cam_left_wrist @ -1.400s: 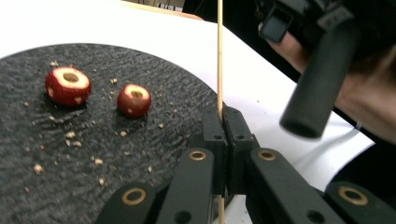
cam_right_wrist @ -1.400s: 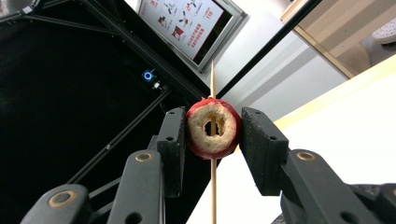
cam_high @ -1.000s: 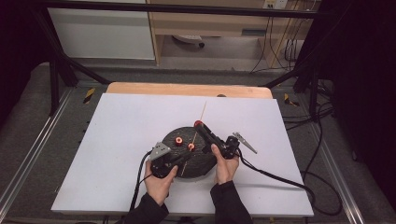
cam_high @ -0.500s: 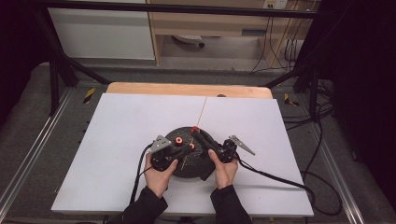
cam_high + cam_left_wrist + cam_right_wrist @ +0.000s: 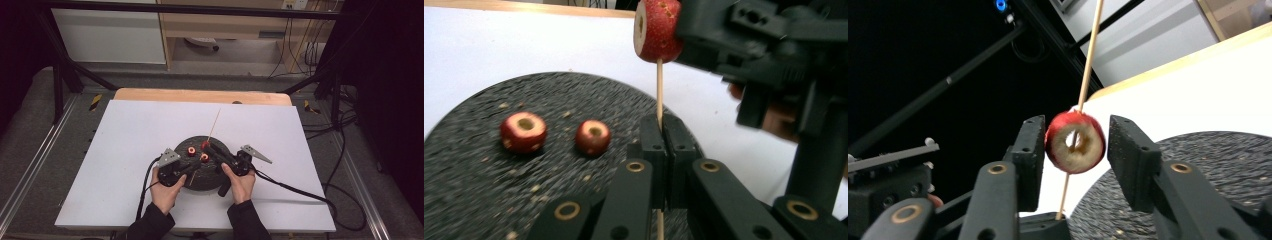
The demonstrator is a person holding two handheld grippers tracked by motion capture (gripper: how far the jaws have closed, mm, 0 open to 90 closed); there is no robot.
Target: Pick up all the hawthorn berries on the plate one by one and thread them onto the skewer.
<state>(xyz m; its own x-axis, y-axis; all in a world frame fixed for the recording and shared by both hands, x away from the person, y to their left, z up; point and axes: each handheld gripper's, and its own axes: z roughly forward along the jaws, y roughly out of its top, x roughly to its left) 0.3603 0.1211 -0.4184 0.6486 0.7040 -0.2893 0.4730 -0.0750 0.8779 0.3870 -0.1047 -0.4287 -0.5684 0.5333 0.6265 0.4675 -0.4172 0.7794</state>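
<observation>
At centre-left of the high view the left gripper (image 5: 186, 169) clamps the skewer (image 5: 659, 90), while the right gripper (image 5: 1075, 145), fingers just opening beside the threaded hawthorn (image 5: 1074, 142), should next fetch another from the slate plate (image 5: 200, 181).

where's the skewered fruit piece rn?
In the right gripper view, the red cored fruit piece sits on the wooden skewer, between the right gripper fingers, which have just been opening; it hangs above the black round board.
</observation>
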